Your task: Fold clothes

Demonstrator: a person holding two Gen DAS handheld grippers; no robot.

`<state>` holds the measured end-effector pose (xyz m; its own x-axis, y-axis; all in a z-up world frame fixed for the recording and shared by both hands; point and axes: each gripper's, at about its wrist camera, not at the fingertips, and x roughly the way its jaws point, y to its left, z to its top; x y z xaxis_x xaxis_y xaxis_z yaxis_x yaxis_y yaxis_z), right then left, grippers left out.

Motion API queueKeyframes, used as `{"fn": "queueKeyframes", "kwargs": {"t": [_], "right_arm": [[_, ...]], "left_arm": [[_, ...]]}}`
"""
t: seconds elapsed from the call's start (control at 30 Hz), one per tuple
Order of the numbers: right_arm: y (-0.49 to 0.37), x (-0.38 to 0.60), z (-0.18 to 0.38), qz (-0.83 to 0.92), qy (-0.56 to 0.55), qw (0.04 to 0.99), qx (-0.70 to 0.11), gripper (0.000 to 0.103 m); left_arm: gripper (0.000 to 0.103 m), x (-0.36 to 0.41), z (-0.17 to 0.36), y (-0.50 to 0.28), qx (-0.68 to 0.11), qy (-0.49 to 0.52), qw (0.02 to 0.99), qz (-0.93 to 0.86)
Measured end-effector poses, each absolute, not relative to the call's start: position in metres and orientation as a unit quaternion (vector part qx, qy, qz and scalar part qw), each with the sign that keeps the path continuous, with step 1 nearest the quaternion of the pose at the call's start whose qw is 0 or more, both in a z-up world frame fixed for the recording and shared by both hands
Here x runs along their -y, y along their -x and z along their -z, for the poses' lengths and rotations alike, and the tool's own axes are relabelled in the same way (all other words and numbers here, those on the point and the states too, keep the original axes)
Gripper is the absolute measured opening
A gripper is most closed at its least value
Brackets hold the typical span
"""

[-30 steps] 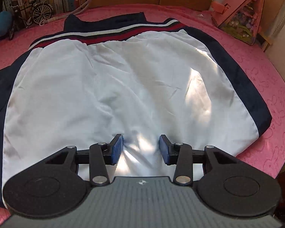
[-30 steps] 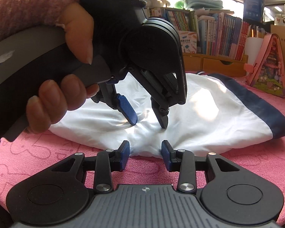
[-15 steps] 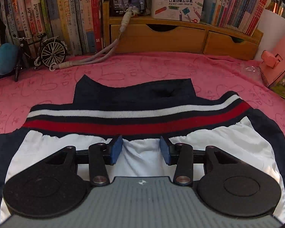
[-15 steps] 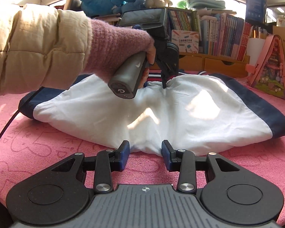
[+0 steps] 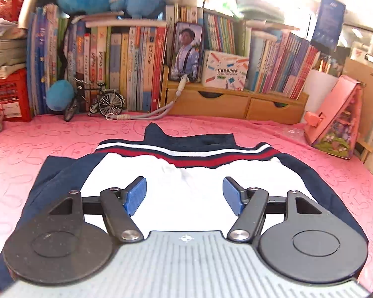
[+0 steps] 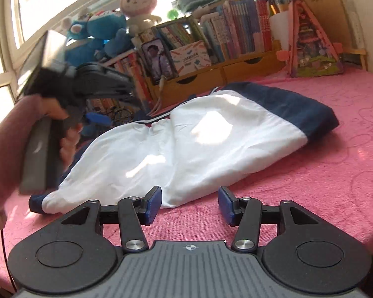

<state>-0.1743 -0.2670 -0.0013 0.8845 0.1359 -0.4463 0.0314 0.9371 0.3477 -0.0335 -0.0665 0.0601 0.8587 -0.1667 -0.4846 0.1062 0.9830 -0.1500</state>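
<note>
The left wrist view gets the far end of the jacket (image 5: 194, 196): navy collar plus the red and white stripe band up at 12 o'clock, and the bookshelf (image 5: 141, 74) dead ahead with a little model bike (image 5: 97, 101) at about 10. The right wrist view barely catches those stripes, but it does show the jacket from the side as a puffy white mound with a navy strip along its 2 o'clock edge, lying on the pink cover (image 6: 335, 173).

Only the right view shows the person: a hand (image 6: 62, 129) in a pink sleeve at 9 o'clock gripping the left gripper (image 6: 104, 114). It's smeared with blur there, so I can't make out its fingers from that side. The near hem is cut off under the left gripper's body in its own view.

The left gripper (image 5: 184, 193) has its blue pads spread wide, nothing between them, white fabric filling the gap below. Whether it touches the cloth, can't tell. The right gripper (image 6: 189, 204) is spread wide too, empty, over bare pink cover, with the jacket's near edge just beyond its left pad at 11 o'clock.
</note>
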Motion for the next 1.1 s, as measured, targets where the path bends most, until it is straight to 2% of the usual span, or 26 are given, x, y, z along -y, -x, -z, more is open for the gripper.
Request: {"fn": "queueKeyframes", "kwargs": {"t": [0.13,0.27,0.4,0.53,0.9,1.1], "right_arm": [[0.173,0.309,0.003,0.028,-0.217,0.948,-0.231,0.051],[0.168,0.334,0.005,0.046,-0.241,0.942,-0.227,0.053],[0.162,0.348,0.005,0.057,-0.255,0.939,-0.223,0.055],[0.157,0.363,0.006,0.067,-0.269,0.935,-0.22,0.059],[0.138,0.367,0.011,0.059,-0.287,0.93,-0.223,0.063],[0.128,0.368,0.012,0.059,-0.291,0.929,-0.22,0.065]], "left_arm": [[0.068,0.08,-0.043,0.101,-0.24,0.063,0.966,0.077],[0.067,0.105,-0.036,0.124,-0.248,0.028,0.964,0.096],[0.064,0.119,-0.03,0.124,-0.244,0.005,0.965,0.09],[0.057,0.119,-0.02,0.114,-0.272,0.042,0.957,0.088],[0.056,0.123,0.002,0.113,-0.285,0.046,0.956,0.054],[0.052,0.121,-0.002,0.116,-0.287,0.101,0.952,0.026]]}}
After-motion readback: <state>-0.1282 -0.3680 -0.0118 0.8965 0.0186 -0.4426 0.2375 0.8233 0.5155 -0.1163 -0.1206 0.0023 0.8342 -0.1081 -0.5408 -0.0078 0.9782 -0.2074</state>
